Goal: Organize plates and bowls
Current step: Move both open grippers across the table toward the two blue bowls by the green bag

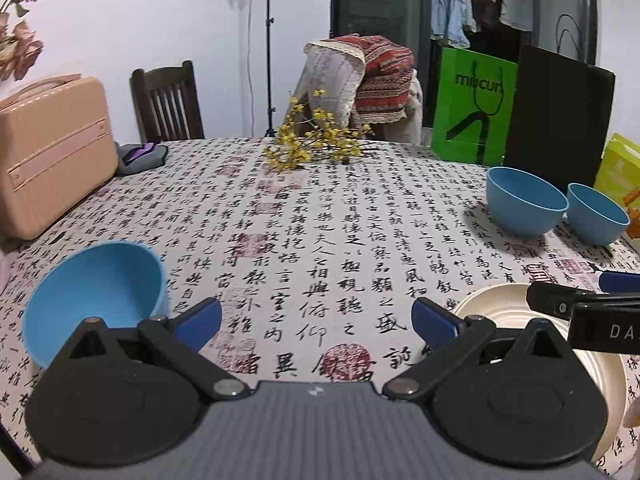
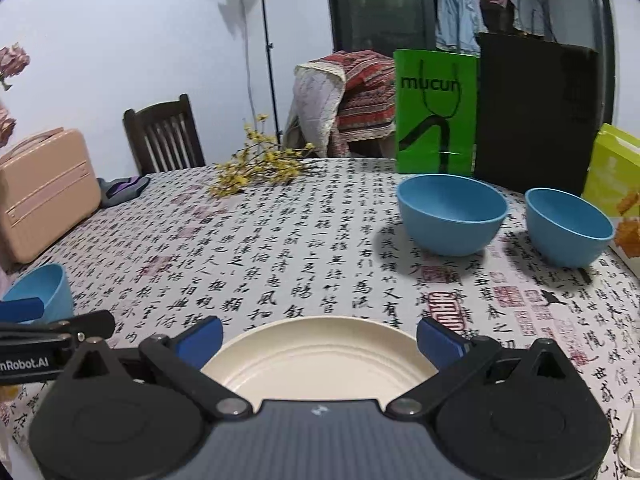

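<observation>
Resting flat on the calligraphy-print tablecloth (image 2: 280, 248), the cream plate (image 2: 320, 356) lies directly ahead of our right gripper (image 2: 320, 340), whose blue-padded fingers (image 2: 438, 342) are spread wide to either side of the plate's far rim without touching it, so that gripper holds nothing. From the left wrist view we see the same cream plate (image 1: 496, 304) off to the right, partly covered by the right gripper's black arm. Our left gripper (image 1: 316, 320) is likewise spread apart and empty, with only bare tablecloth (image 1: 300, 220) between its blue pads (image 1: 200, 320). Just beside its left finger stands a light blue bowl (image 1: 96, 296), upright, its rim close to the finger, though we cannot tell whether they touch. In the right wrist view that bowl (image 2: 44, 288) shows at the left edge, behind the left gripper's tip. Further out, near the table's right side, two more blue bowls stand upright side by side: the larger blue bowl (image 2: 452, 212) and the smaller blue bowl (image 2: 568, 226), close together but apart. Behind them stand a green paper bag (image 2: 436, 112), a black bag (image 2: 532, 116) and a yellow-green box (image 2: 612, 168). A spray of yellow flowers (image 2: 256, 170) lies at the far edge of the table, a pink case (image 2: 44, 192) sits at the left, and a dark wooden chair (image 2: 160, 136) stands beyond.
</observation>
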### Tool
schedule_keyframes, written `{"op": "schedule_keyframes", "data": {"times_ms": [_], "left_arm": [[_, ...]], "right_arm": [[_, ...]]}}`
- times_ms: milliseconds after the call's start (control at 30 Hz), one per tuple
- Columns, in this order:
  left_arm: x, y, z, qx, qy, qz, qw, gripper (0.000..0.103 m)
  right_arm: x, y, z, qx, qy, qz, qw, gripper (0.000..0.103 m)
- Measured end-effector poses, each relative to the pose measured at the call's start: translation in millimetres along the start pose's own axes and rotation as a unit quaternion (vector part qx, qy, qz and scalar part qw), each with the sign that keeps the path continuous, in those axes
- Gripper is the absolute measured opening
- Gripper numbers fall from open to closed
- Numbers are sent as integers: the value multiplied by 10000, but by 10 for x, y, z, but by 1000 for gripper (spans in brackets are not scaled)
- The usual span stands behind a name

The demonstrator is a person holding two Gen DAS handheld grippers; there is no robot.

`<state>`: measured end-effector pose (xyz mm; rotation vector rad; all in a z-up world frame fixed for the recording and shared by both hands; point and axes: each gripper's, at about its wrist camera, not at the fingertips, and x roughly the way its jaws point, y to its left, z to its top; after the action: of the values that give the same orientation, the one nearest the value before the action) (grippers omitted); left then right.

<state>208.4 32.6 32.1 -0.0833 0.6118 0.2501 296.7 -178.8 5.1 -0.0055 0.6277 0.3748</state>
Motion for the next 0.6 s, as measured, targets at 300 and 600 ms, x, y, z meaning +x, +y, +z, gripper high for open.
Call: {"op": "schedule_keyframes", "data": {"times_ms": [300, 600], "left_arm": [[60, -118, 42, 153, -24, -291, 9995, 103], [129, -217, 80, 288, -20, -511, 9983, 103]], "right_arm": [[-69, -137, -16, 166, -65, -306, 9994, 103], [-128, -233, -36, 259, -88, -574, 9980, 103]]}}
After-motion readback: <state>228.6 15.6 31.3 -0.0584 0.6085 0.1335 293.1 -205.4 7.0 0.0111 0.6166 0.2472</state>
